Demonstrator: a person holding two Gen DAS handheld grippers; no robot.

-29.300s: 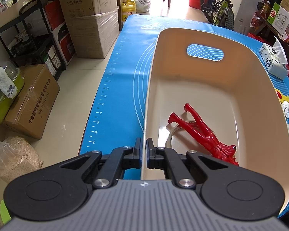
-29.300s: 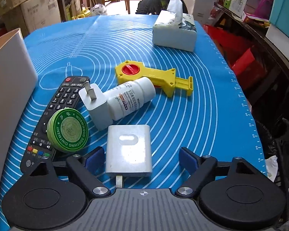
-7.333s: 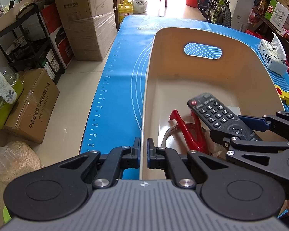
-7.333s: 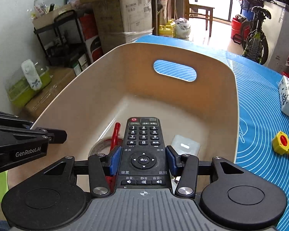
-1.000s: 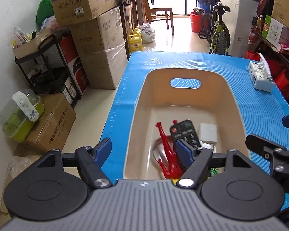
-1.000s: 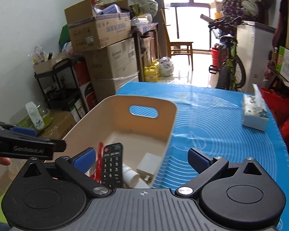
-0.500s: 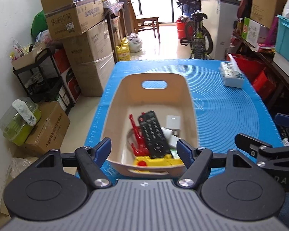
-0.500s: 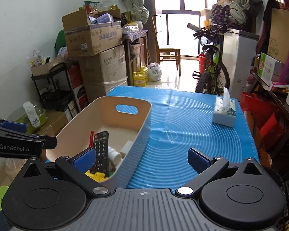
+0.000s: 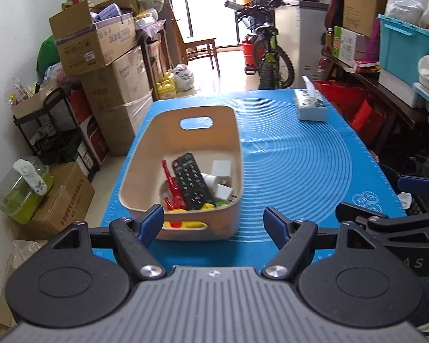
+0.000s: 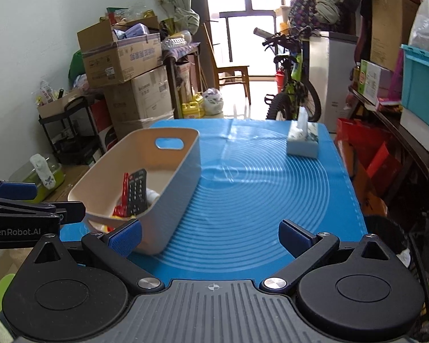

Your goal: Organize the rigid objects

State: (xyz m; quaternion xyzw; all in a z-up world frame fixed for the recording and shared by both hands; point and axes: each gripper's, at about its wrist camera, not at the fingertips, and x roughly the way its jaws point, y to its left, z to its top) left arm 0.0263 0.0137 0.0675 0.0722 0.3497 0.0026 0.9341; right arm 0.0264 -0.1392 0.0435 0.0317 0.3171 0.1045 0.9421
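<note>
Compared with a second earlier, both grippers have drawn back from the beige bin (image 9: 183,120), which now appears smaller and whole in the left wrist view; the things that lay on the mat half a minute ago now lie inside it. One bin stands on the blue mat (image 9: 294,165) covering the table, toward the mat's left edge. Inside the bin: one black remote control (image 9: 192,181) lying lengthwise; one red figure (image 9: 171,185) just left of the remote, touching it; two white chargers (image 9: 221,168), at the remote's right; one white bottle, partly hidden between them; one yellow toy (image 9: 186,223) at the near wall, partly seen through the near handle slot. Something green shows beside the yellow toy, too little of it to identify. One tissue box (image 9: 311,105) stands on the mat well right of the bin and beyond it. Left gripper (image 9: 213,223): jaws wide apart, nothing between them, near the bin's near wall and clear of it. Right gripper (image 10: 210,235): jaws likewise spread wide and empty, to the right of the bin over bare mat. One bicycle (image 10: 291,85) stands beyond the table.
</note>
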